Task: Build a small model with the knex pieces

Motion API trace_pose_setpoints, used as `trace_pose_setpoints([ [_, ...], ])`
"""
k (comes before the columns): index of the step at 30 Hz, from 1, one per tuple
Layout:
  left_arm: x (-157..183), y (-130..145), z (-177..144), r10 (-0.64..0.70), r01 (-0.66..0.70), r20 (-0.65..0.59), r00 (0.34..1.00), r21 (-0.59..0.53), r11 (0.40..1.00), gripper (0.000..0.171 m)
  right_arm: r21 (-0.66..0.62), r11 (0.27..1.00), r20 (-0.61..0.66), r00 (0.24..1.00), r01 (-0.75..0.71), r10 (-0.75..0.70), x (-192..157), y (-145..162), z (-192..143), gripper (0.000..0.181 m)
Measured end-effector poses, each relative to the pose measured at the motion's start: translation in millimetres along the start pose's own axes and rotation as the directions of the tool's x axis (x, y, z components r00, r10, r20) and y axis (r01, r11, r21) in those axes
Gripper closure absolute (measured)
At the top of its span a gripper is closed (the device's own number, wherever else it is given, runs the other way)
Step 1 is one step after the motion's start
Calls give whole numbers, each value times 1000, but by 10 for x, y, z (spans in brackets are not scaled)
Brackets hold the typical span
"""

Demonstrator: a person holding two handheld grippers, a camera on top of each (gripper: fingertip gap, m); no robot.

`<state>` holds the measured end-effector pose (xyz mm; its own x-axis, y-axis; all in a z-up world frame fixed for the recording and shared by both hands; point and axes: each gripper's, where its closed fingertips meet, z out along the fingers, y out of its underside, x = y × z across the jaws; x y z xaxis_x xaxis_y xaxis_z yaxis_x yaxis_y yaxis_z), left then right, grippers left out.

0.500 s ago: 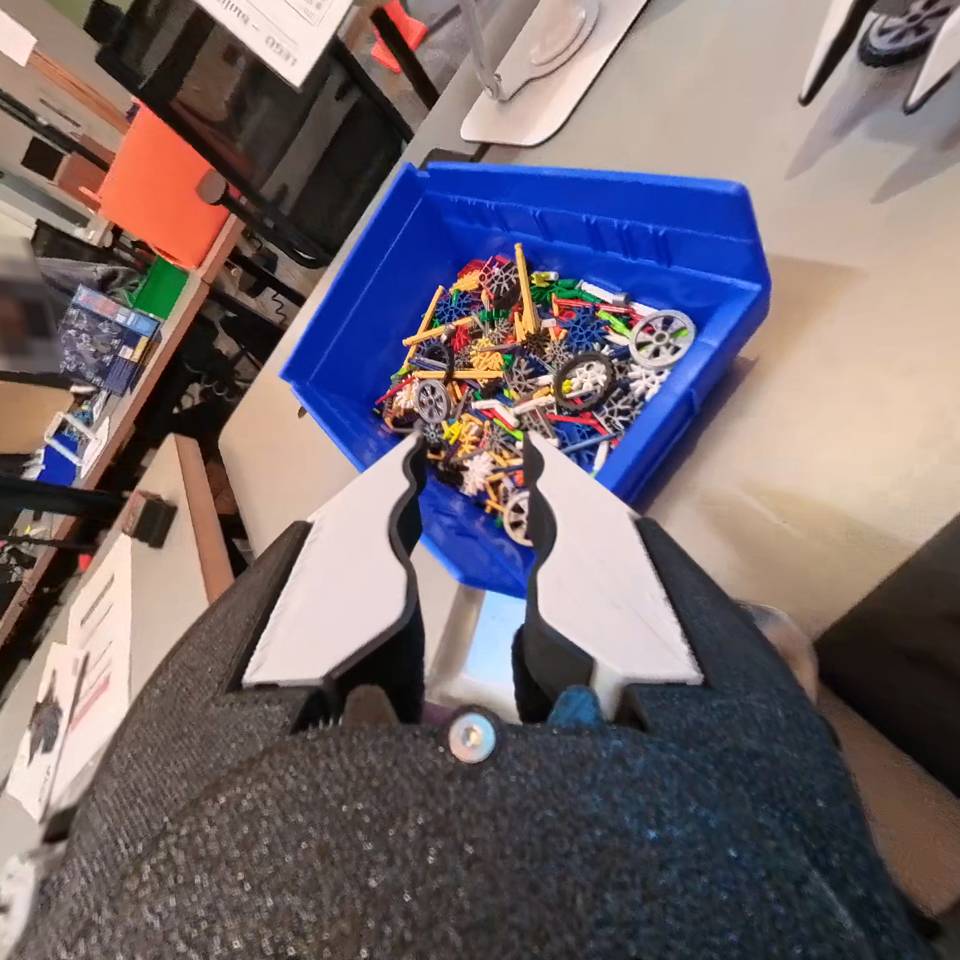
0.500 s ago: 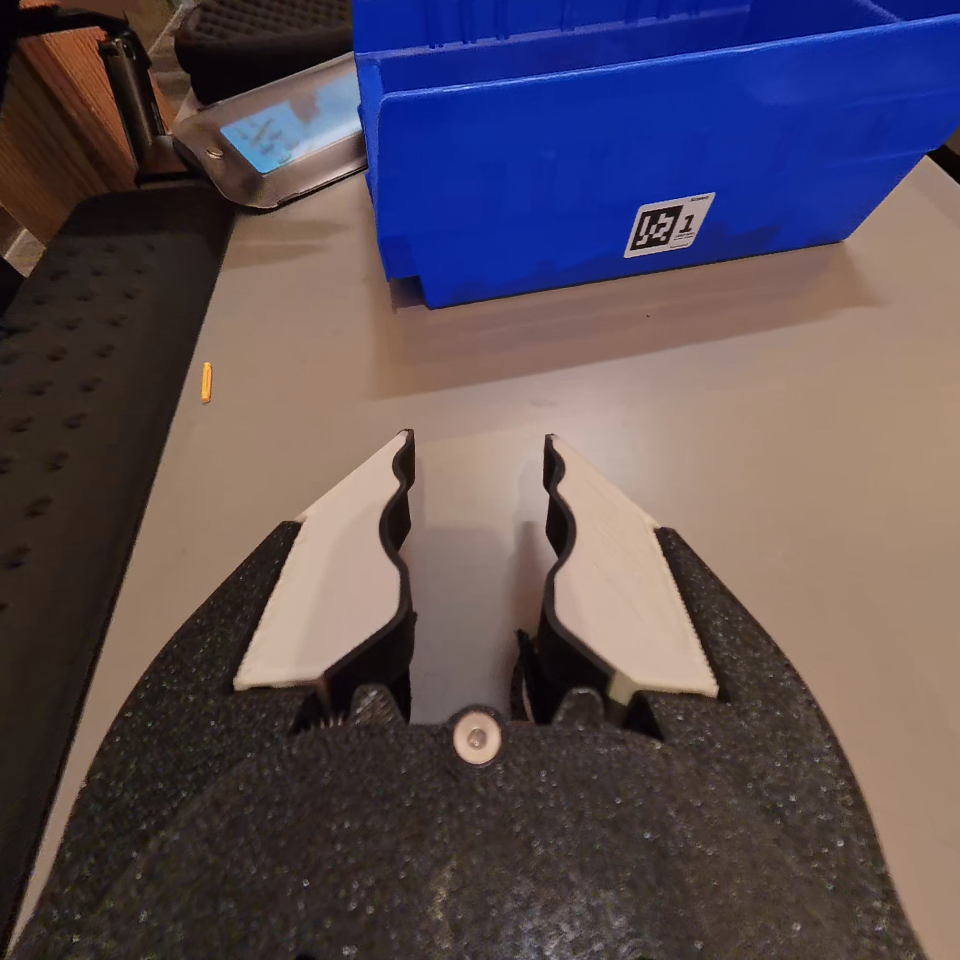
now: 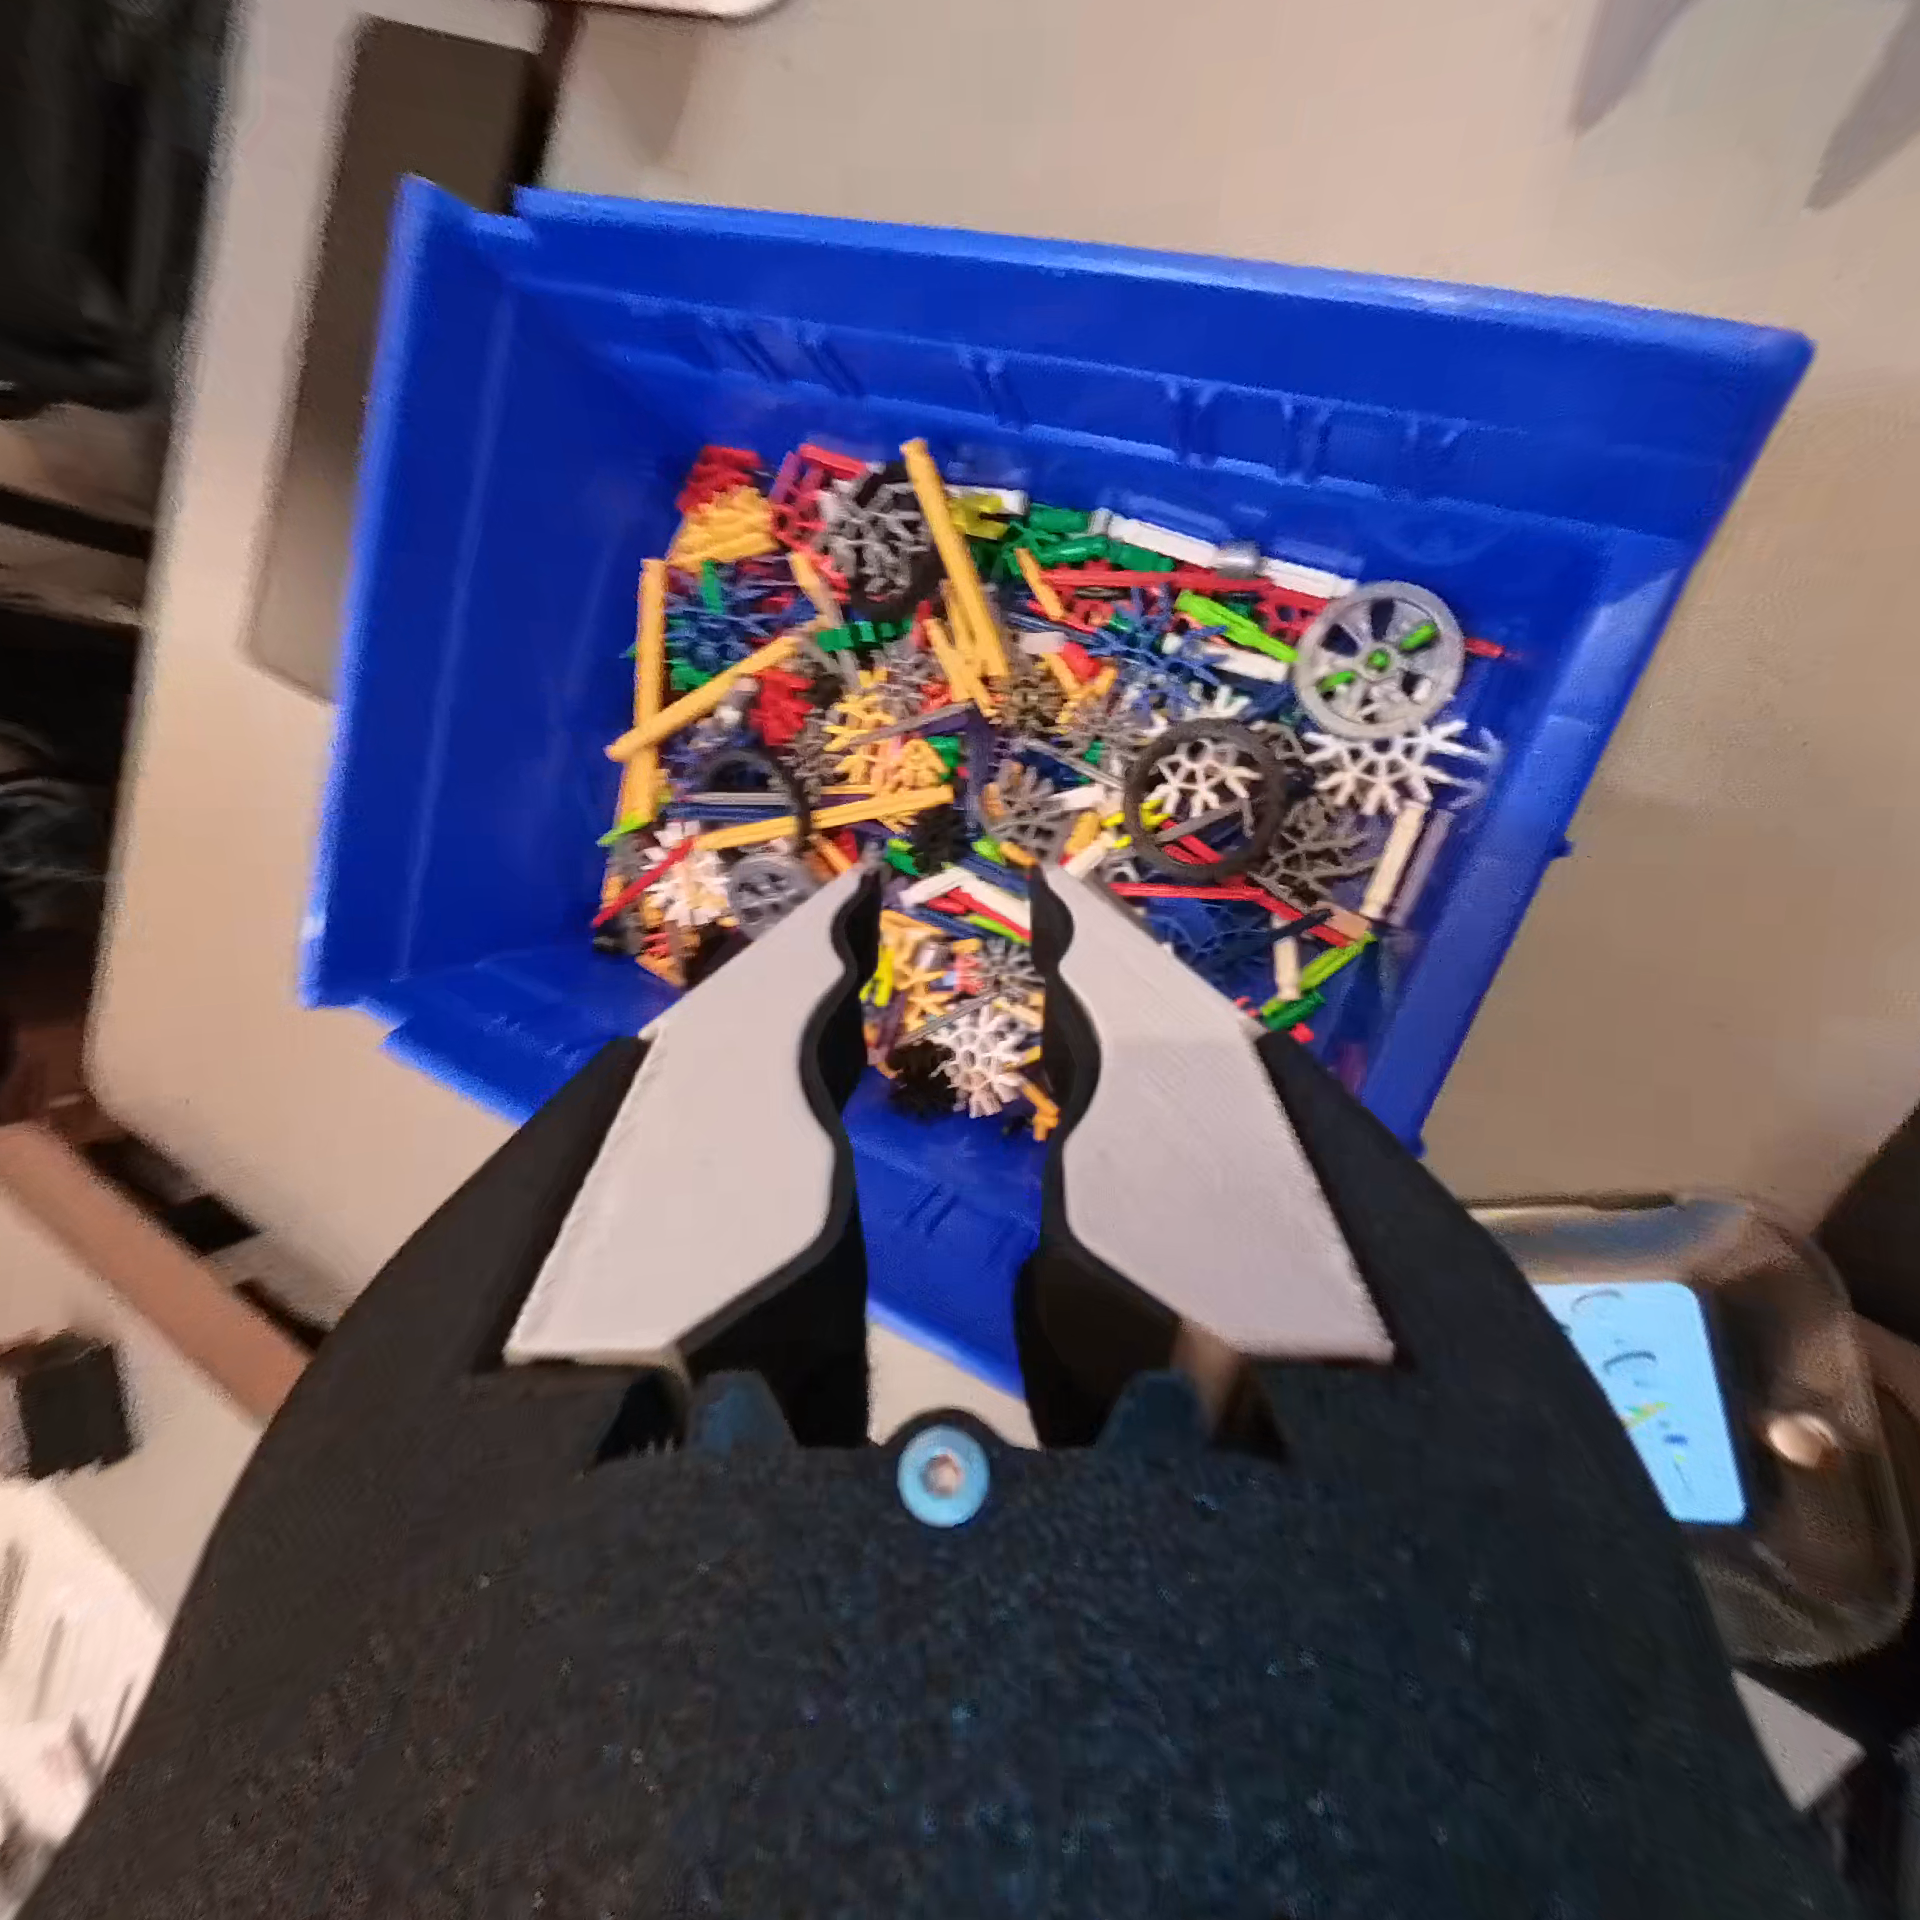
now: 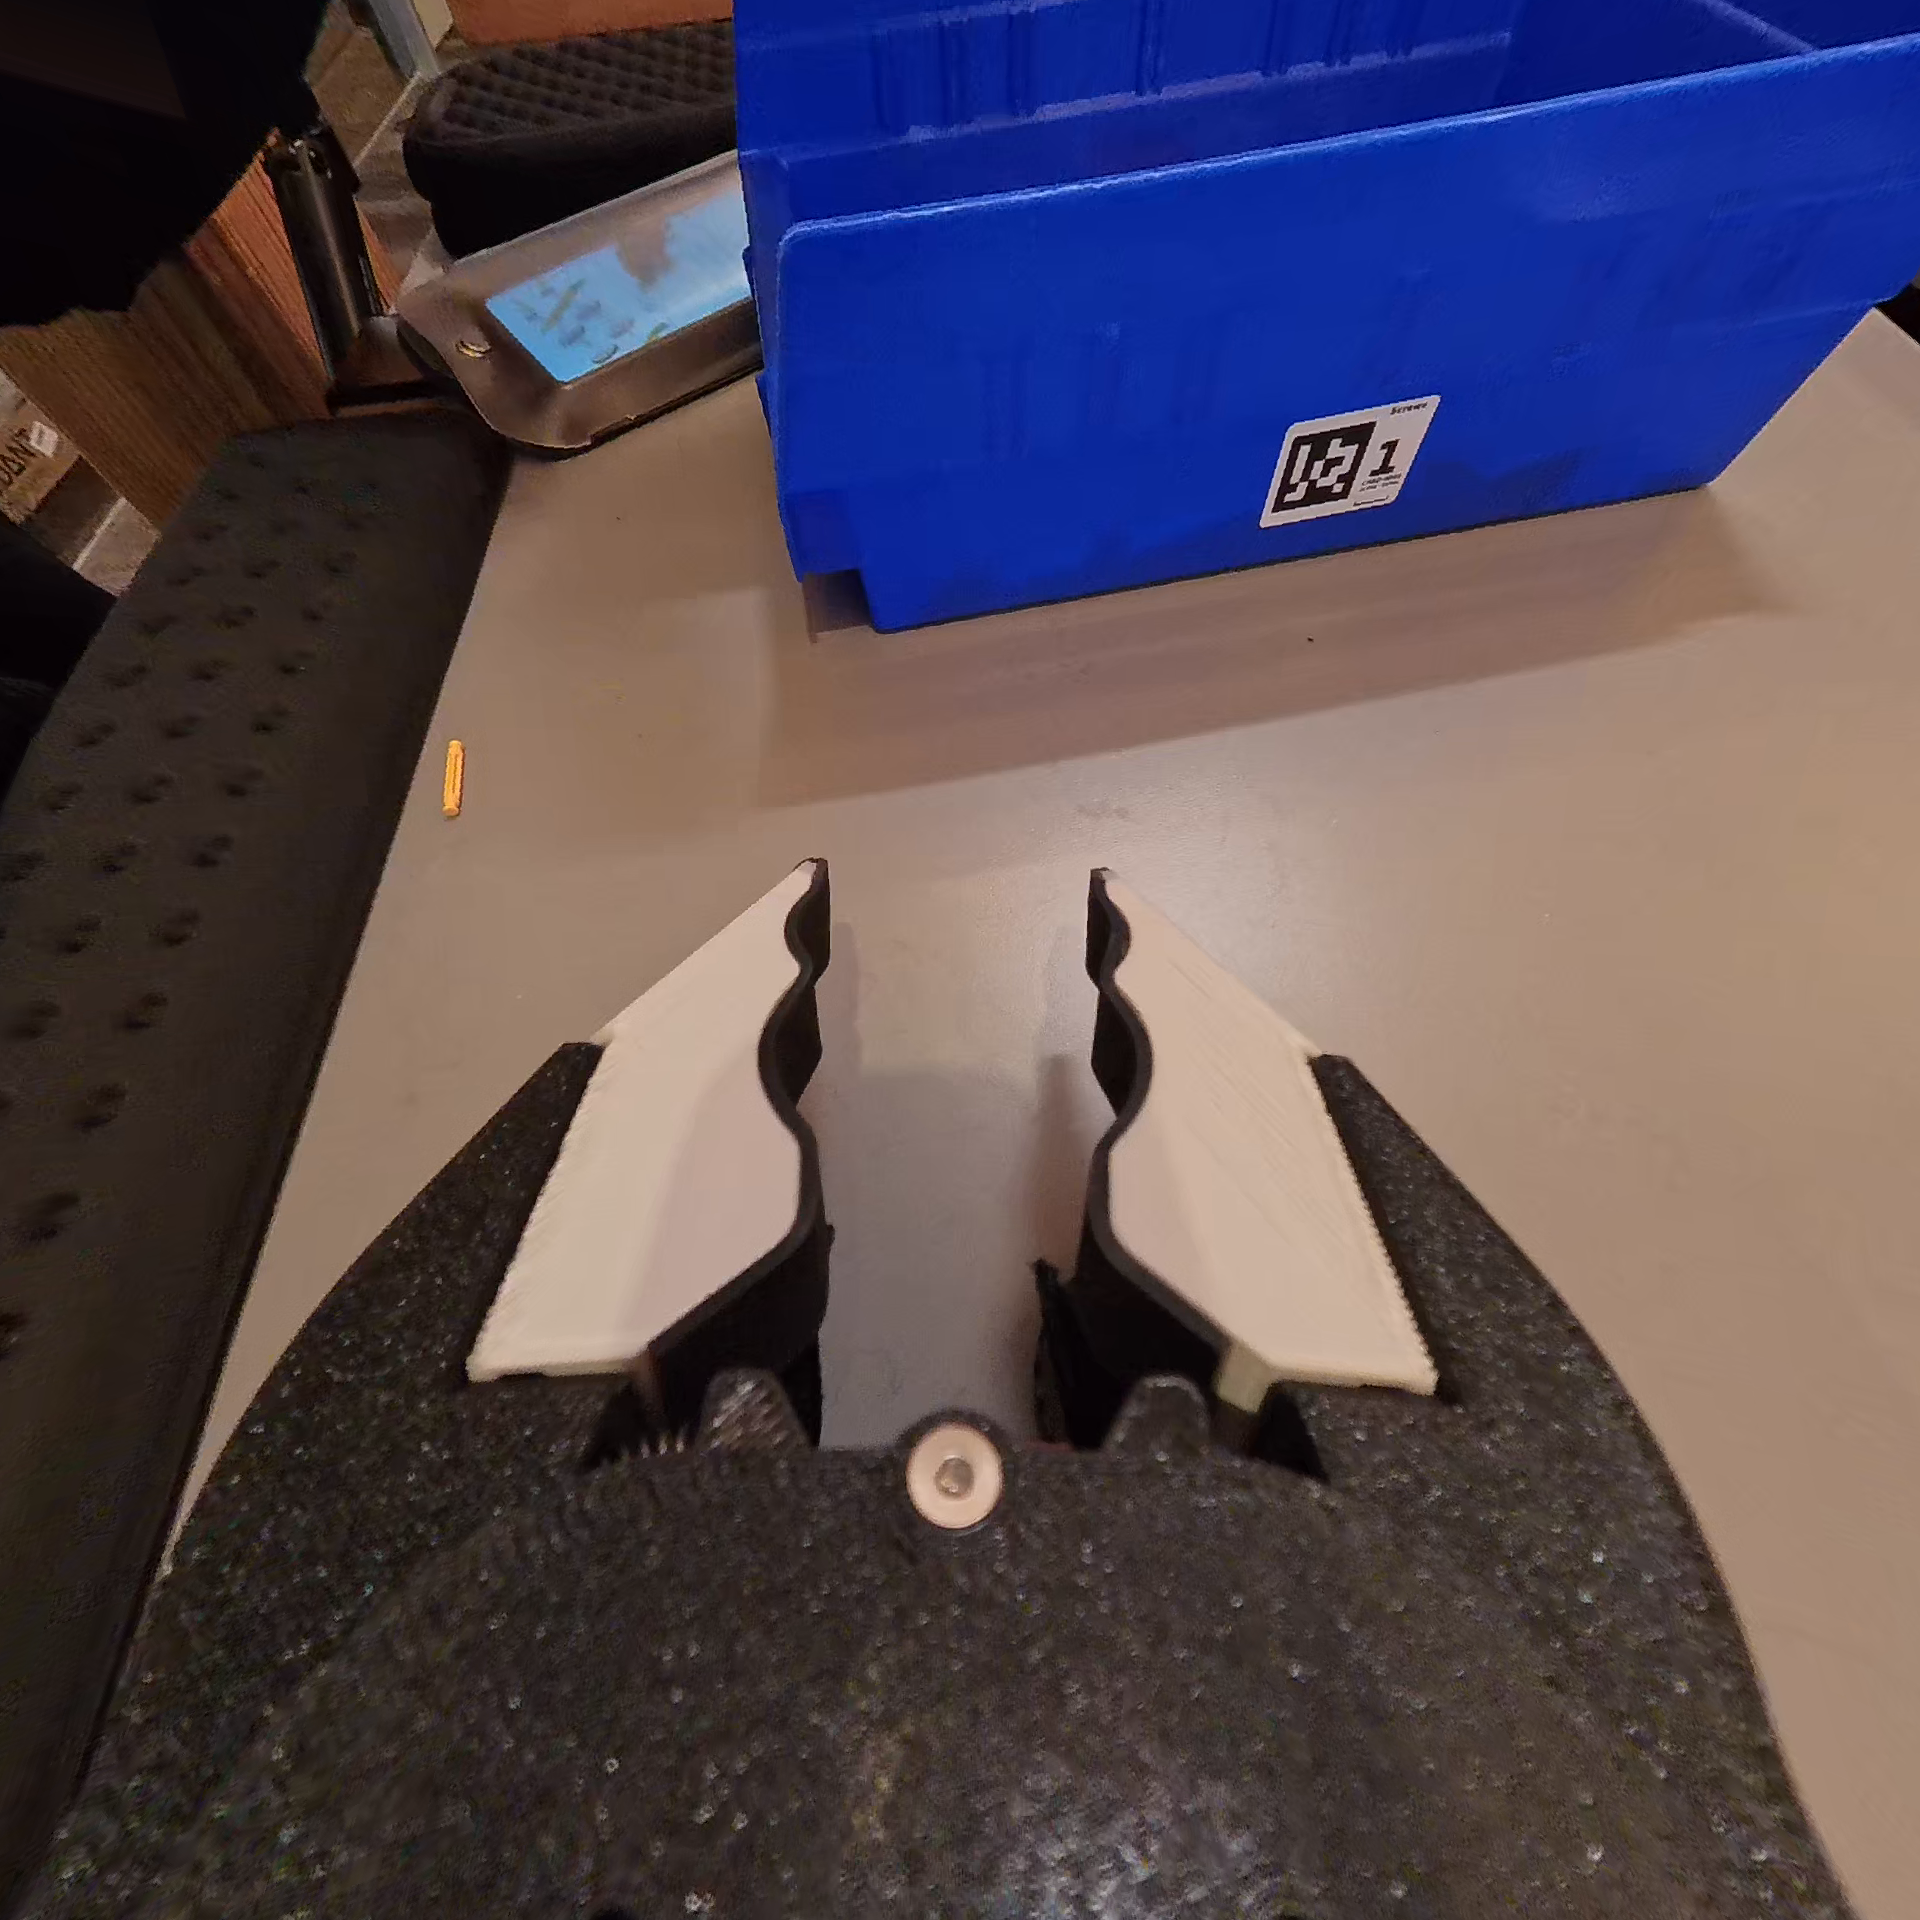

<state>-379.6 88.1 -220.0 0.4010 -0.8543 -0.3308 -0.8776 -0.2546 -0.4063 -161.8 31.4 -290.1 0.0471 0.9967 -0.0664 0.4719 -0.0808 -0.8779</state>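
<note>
Left gripper (image 3: 951,883) hangs above the blue bin (image 3: 499,582), jaws parted a moderate gap, nothing between them; tips sit over the near part of a heap of plastic construction-toy pieces (image 3: 997,748) — yellow rods, snowflake connectors, spoked wheels. Contact with the heap: cannot tell, view blurred. Grey spoked wheel (image 3: 1377,655) lies at the heap's far right, black-tyred wheel (image 3: 1205,795) near the middle. Bin stands on a grey table (image 3: 1714,727). Silver device with a blue screen (image 3: 1642,1392) lies just beside the bin's near corner.

Right gripper (image 4: 958,883) is low over bare table, jaws wide apart, holding nothing. Bin's side wall stands ahead of it, well apart, bearing a white sticker with a black square code (image 4: 1349,462). Small yellow rod (image 4: 452,779) lies alone near the table's left edge. Black foam mat (image 4: 187,831) borders that edge.
</note>
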Motion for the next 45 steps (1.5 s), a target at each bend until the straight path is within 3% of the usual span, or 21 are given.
trace_pose_setpoints([
  [7,271,245,472,52,-104,-300,952,-158,982,146,7,1000,8,1000,-4,4,-6,-7,-9,132],
  [10,383,254,580,79,-152,-374,924,-170,974,147,9,1000,10,1000,-10,10,-3,-11,-12,132],
  [16,412,322,755,135,-244,-410,902,-227,943,154,20,1000,13,1000,-20,19,4,-25,-21,132],
  [25,388,345,869,175,-293,-428,886,-227,929,169,24,1000,17,1000,-19,19,-2,-29,-29,132],
  [32,-36,230,861,177,-237,-265,948,-213,948,171,25,999,19,1000,-24,24,-2,-22,-45,132],
  [38,-228,231,732,147,-195,-230,962,-204,959,171,26,999,21,999,-27,27,0,-23,-46,132],
  [45,-317,275,713,142,-186,-201,969,-220,958,152,28,999,22,999,-30,29,1,-25,-49,132],
])
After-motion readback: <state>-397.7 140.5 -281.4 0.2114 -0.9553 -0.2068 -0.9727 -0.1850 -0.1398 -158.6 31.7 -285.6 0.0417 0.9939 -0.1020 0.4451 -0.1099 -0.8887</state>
